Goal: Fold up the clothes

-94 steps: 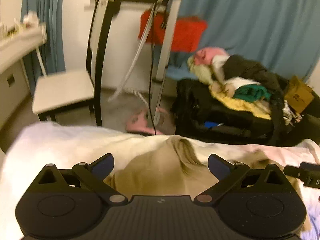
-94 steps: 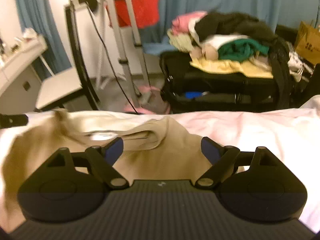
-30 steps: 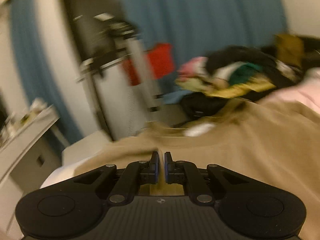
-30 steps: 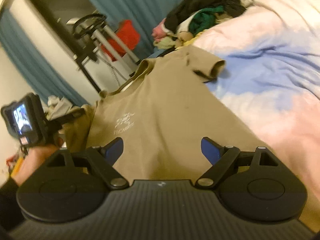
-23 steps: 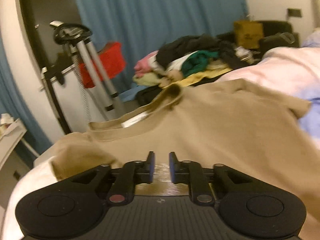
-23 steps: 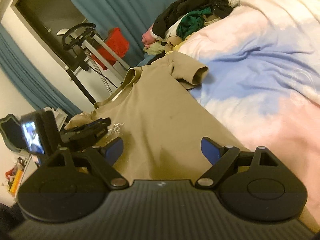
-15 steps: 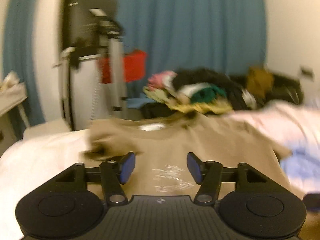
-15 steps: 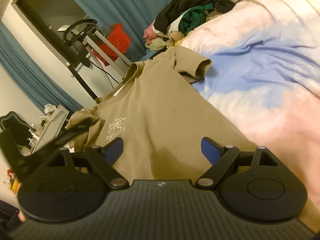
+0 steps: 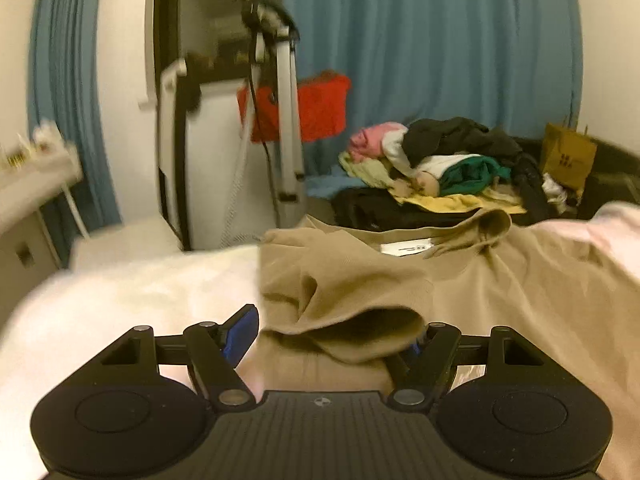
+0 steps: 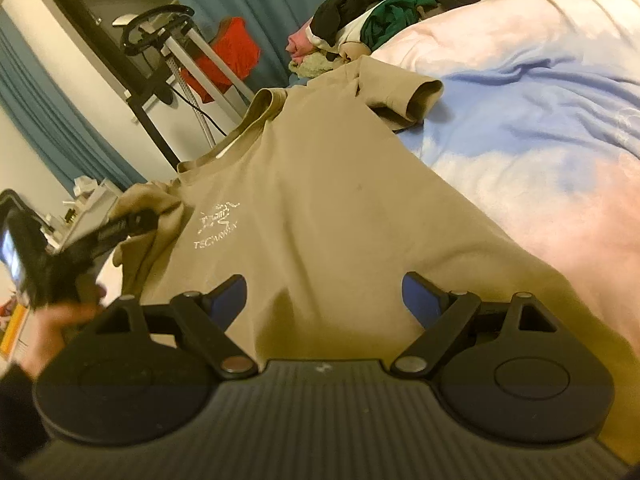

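Note:
A tan T-shirt (image 10: 320,184) with a white chest logo lies spread front-up on the bed. In the left wrist view its rumpled left sleeve (image 9: 340,300) lies between the wide-open jaws of my left gripper (image 9: 332,332), draped over the right finger. My right gripper (image 10: 324,296) is open and empty, low over the shirt's lower part. The left gripper also shows at the left edge of the right wrist view (image 10: 120,228), at the bunched sleeve. The shirt's right sleeve (image 10: 408,92) lies folded near the far bed edge.
The bed cover (image 10: 540,128) is pink and pale blue. Beyond the bed stand a pile of clothes on a dark suitcase (image 9: 440,172), a stand with a red cloth (image 9: 312,108), a brown paper bag (image 9: 568,156), a blue curtain and a white desk (image 9: 32,172) at left.
My left gripper was shut on the shirt a second ago; it has opened wide and moved left to the sleeve. The right gripper stayed open over the hem.

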`<state>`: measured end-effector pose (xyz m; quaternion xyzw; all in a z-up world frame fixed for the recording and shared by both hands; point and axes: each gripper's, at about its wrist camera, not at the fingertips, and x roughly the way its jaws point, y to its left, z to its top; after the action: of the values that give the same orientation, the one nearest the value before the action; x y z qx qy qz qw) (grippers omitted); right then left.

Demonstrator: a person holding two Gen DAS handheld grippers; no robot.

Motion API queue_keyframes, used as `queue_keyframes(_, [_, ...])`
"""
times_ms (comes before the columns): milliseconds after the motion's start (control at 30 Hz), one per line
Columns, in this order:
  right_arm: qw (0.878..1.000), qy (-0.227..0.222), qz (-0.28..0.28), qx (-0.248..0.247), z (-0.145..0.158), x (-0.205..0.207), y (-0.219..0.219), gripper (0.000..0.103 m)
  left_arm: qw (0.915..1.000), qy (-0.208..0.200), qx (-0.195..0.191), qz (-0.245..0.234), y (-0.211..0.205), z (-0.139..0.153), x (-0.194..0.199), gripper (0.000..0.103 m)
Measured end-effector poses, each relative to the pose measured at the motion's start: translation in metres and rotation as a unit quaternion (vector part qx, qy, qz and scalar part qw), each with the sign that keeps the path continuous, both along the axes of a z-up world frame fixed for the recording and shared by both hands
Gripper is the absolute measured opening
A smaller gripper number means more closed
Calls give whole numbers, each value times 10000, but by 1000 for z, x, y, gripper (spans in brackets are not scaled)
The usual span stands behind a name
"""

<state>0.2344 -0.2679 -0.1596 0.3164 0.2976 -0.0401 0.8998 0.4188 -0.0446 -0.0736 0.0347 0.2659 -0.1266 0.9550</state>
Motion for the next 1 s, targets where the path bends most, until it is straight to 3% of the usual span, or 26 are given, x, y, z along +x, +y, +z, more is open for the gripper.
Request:
queue_keyframes(33, [10000, 8, 7, -47, 0, 1, 1, 86, 9998, 101, -137, 102, 5, 0, 9, 54])
queue_keyframes(67, [10000, 17, 13, -93, -1, 2, 2, 86, 9984, 324, -363, 291, 13, 0, 19, 27])
queue_keyframes(100, [9999, 25, 20, -140, -1, 4, 3, 86, 9950, 597, -625, 508, 22, 2, 30, 17])
queue_keyframes(200, [9995, 53, 42, -296, -2, 7, 8, 86, 9798, 1180, -1275, 991, 60, 11, 53, 14])
queue_keyframes(333, [9990, 61, 53, -438, -2, 12, 11, 86, 9622, 1816, -1181, 1648, 113, 37, 81, 12])
queue_keyframes(400, [9988, 66, 56, -490, -2, 14, 13, 86, 9572, 1911, -1015, 1922, 139, 55, 92, 11])
queue_keyframes(500, [9983, 73, 70, -573, -3, 16, 15, 87, 9593, 1468, -792, 2278, 175, 78, 94, 14])
queue_keyframes(667, [9975, 86, 86, -695, -2, 16, 18, 87, 9545, 966, -1027, 2628, 225, 73, 67, 42])
queue_keyframes(700, [9975, 85, 84, -703, -2, 16, 18, 86, 9530, 958, -1179, 2620, 233, 68, 56, 52])
queue_keyframes(767, [9973, 84, 81, -719, -1, 15, 18, 86, 9496, 953, -1504, 2578, 247, 56, 35, 59])
queue_keyframes(867, [9972, 88, 82, -733, 0, 15, 20, 86, 9394, 1025, -2211, 2411, 259, 36, -4, 60])
queue_keyframes(1000, [9969, 92, 109, -773, 0, 14, 23, 86, 9149, 1151, -3196, 2182, 259, 4, -52, 60])
